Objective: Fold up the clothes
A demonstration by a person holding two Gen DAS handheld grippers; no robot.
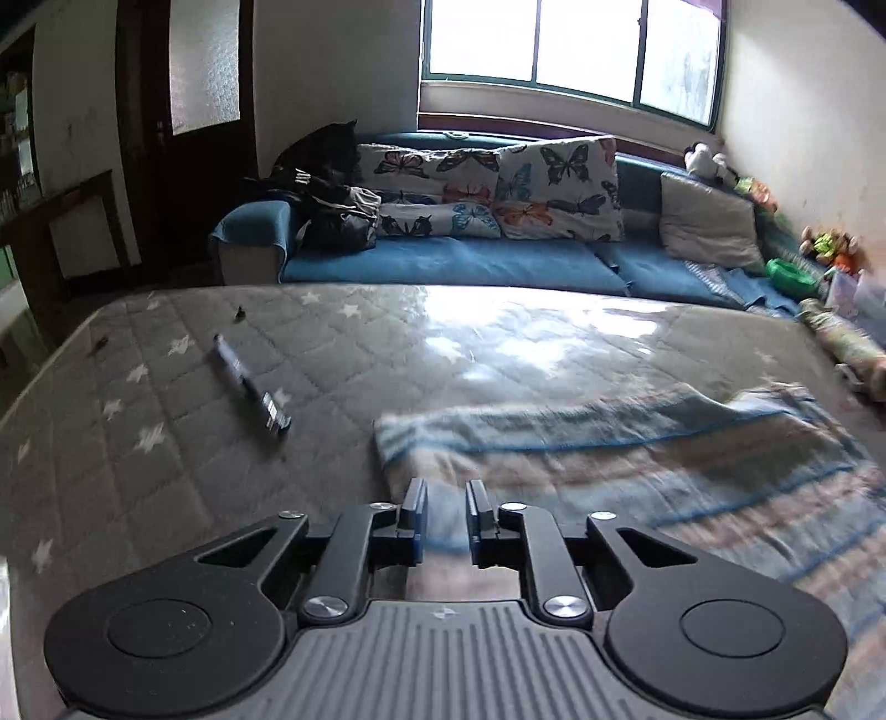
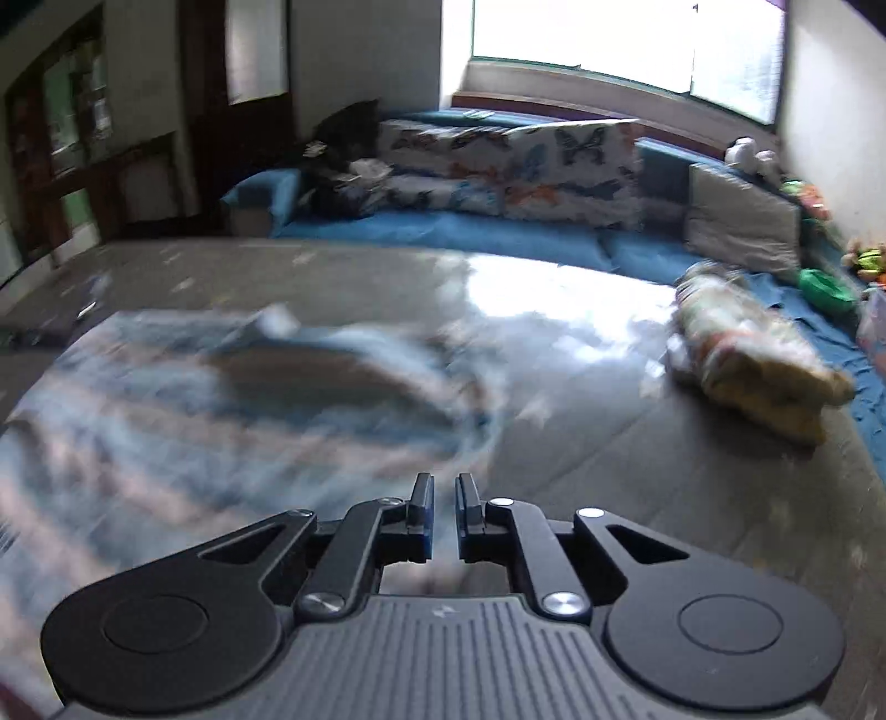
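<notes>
The left gripper (image 1: 446, 487) sits low over the near edge of a striped garment (image 1: 637, 459), its jaws standing a narrow gap apart; blurred blue and pale cloth shows in that gap near the finger bases, but whether the pads actually pinch it I cannot tell. From this gripper the garment spreads out toward 1 and 2 o'clock, lying flat on the grey quilted mattress (image 1: 232, 471) with a raised fold along its far edge. At about 10 o'clock, well apart from the cloth, a dark pen-like object (image 1: 252, 385) lies on the mattress among the printed white stars.

The right gripper (image 2: 444, 490) is likewise nearly closed, only a slim gap between the jaws. The garment (image 2: 221, 399) reaches up to its fingers from 9 to 11 o'clock, heavily smeared by motion blur (stripes of blue, pink and white are all that can be made out), and a bit of cloth seems to lie between the finger bases, though a grip cannot be confirmed. At 2 o'clock, apart from the garment, a pale yellowish bundle of cloth (image 2: 758, 360) rests near the mattress (image 2: 637, 471) edge.

Beyond the mattress, at 12 o'clock in both views, runs a blue sofa (image 1: 454, 260) with butterfly-print cushions (image 1: 559, 188) along its back, a grey cushion (image 1: 709, 221) toward 1 o'clock, and a dark pile of bags (image 1: 326, 188) at its left end. A bright window (image 1: 570, 50) sits above the sofa
</notes>
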